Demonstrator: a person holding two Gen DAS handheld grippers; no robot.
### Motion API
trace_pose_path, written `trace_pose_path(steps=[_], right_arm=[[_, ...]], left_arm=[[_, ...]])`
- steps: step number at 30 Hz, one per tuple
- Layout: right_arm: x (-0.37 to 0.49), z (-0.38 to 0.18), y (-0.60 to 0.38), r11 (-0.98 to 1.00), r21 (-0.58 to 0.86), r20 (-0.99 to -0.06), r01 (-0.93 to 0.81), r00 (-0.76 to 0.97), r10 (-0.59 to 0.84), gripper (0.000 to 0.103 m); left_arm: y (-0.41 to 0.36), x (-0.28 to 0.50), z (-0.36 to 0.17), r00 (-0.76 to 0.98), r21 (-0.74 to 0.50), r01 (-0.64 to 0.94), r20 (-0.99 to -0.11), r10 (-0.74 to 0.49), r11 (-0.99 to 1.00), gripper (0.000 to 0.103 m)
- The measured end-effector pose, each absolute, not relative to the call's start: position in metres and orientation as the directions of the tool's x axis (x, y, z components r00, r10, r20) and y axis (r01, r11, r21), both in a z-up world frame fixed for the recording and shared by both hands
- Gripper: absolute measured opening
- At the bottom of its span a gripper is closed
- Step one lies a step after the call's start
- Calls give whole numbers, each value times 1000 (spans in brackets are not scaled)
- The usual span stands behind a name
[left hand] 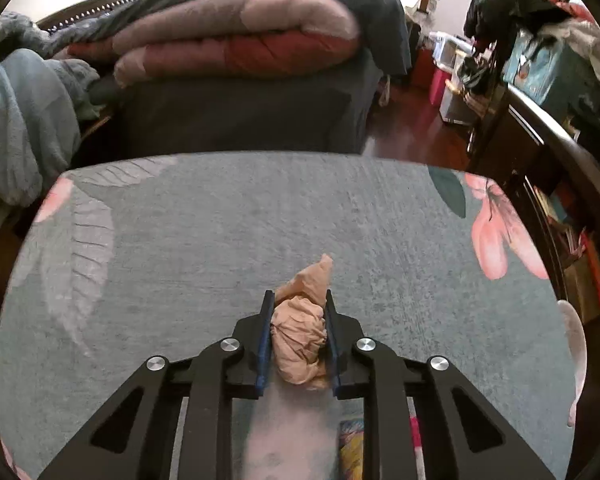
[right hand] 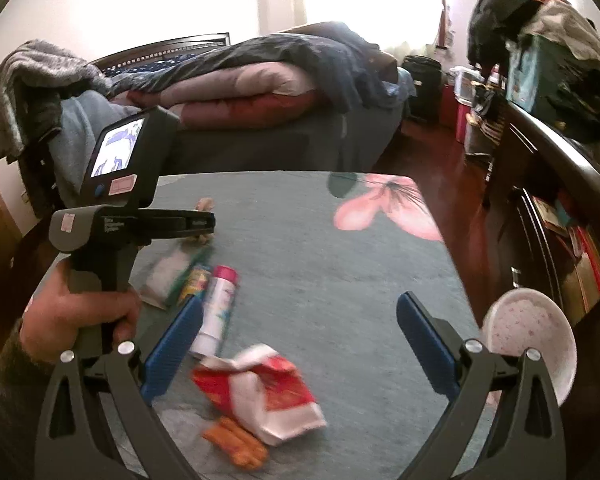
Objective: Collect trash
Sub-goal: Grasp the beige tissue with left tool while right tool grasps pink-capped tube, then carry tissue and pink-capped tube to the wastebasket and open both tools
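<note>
Left wrist view: we saw a crumpled tan paper wad [left hand: 300, 332] pinched between the blue pads of the left gripper [left hand: 298, 320], jaws pressed in on both sides of it, its pointed end sticking out past the fingertips. It sat low over the grey-green tablecloth [left hand: 220, 240] with pink flower prints, near the table's near side; we could not tell whether the wad touched the cloth. In the right wrist view we saw the left gripper [right hand: 204, 224] from the side, held by a hand [right hand: 76, 316] in a dark sleeve, with a bit of the tan wad showing at its tip. The right gripper [right hand: 300, 312] had its jaws spread wide with nothing between the pads, hanging above a red and white wrapper [right hand: 268, 392] lying flat on the cloth. Just beside that wrapper, nearer the camera, lay an orange scrap [right hand: 236, 444]. Farther off we noted a white tube with a pink cap [right hand: 218, 308] and a green-edged packet [right hand: 176, 276], blurred, side by side. A white speckled bowl [right hand: 528, 336] stood at the table's right edge. Behind the table we saw a bed [left hand: 240, 48] piled with folded quilts.
</note>
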State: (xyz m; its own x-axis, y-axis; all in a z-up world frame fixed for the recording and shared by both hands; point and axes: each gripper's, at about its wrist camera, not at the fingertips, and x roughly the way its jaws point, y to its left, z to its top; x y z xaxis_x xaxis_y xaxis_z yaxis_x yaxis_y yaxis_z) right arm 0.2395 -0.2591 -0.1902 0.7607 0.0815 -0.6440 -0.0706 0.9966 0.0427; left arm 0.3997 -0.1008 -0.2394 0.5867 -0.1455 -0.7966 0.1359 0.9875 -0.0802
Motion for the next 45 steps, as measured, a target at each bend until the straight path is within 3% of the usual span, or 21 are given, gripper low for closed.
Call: trace_pose_path(steps=[7, 16, 20, 22, 23, 26, 45], right_arm=[[278, -210, -213, 992, -34, -712, -124, 699, 63, 94], [311, -250, -203, 991, -45, -814, -123, 579, 36, 59], [314, -257, -200, 989, -37, -823, -143, 566, 51, 50], [314, -256, -199, 986, -23, -823, -163, 563, 74, 27], [314, -254, -198, 986, -31, -822, -161, 565, 67, 24], [308, -251, -193, 984, -59, -807, -167, 589, 51, 24], [255, -193, -227, 982, 103, -697, -155, 693, 183, 24]], left_arm=[[-56, 379, -204, 659, -104, 96, -739, -142, 990, 22], [-35, 366, -199, 671, -108, 112, -725, -155, 988, 23], [-33, 365, -201, 667, -117, 116, -727, -164, 986, 24], [-33, 365, -201, 666, -117, 117, -727, -165, 986, 24], [-33, 365, -201, 666, -117, 117, -727, -165, 986, 24], [-34, 363, -200, 670, -116, 118, -724, -165, 986, 24], [-51, 327, -169, 708, -91, 143, -686, -166, 986, 24]])
